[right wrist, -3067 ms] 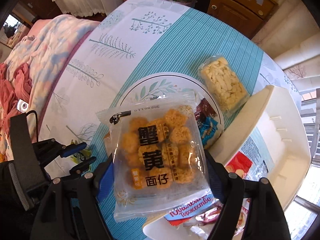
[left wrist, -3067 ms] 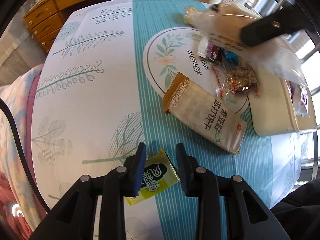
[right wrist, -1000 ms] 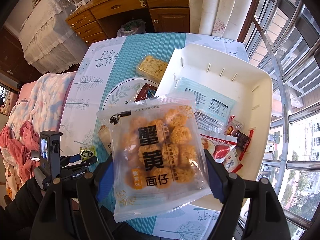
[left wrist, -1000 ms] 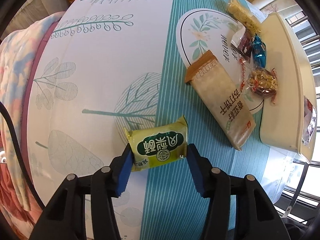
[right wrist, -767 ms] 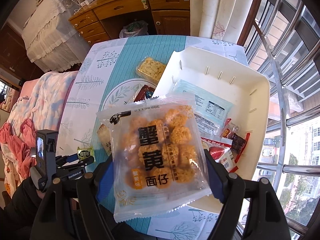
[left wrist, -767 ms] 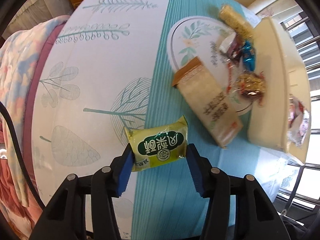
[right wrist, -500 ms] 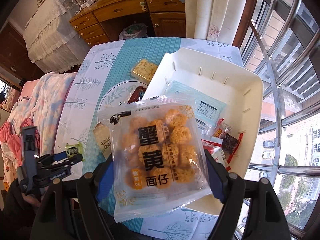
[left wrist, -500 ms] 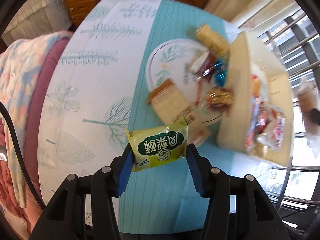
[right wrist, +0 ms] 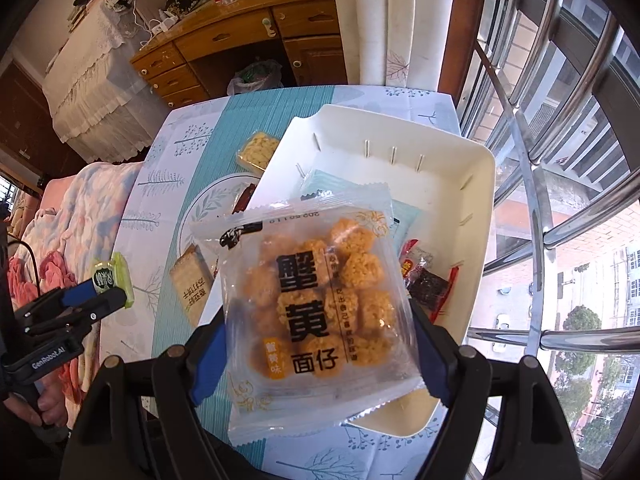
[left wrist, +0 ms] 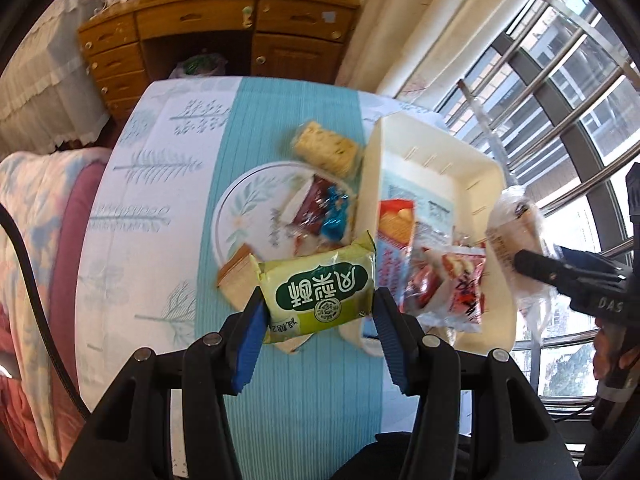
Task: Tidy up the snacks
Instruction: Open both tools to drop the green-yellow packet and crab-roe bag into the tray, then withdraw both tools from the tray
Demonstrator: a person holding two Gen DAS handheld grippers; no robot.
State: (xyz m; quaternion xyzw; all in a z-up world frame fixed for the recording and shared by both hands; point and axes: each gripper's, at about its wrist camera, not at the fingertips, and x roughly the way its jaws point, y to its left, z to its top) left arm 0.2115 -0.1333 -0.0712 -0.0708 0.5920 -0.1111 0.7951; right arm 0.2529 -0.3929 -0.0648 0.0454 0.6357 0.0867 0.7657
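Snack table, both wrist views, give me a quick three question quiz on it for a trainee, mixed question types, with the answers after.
1. True or false: the left gripper is shut on the green packet.
2. Which does the right gripper hold? A) the clear bag of orange puffs B) a blue foil candy C) a drink can
3. Fill in: the long beige cracker pack lies on the ____, outside the white bin.

Key
1. True; the packet is held above the tablecloth.
2. A; it hangs over the near part of the bin.
3. tablecloth
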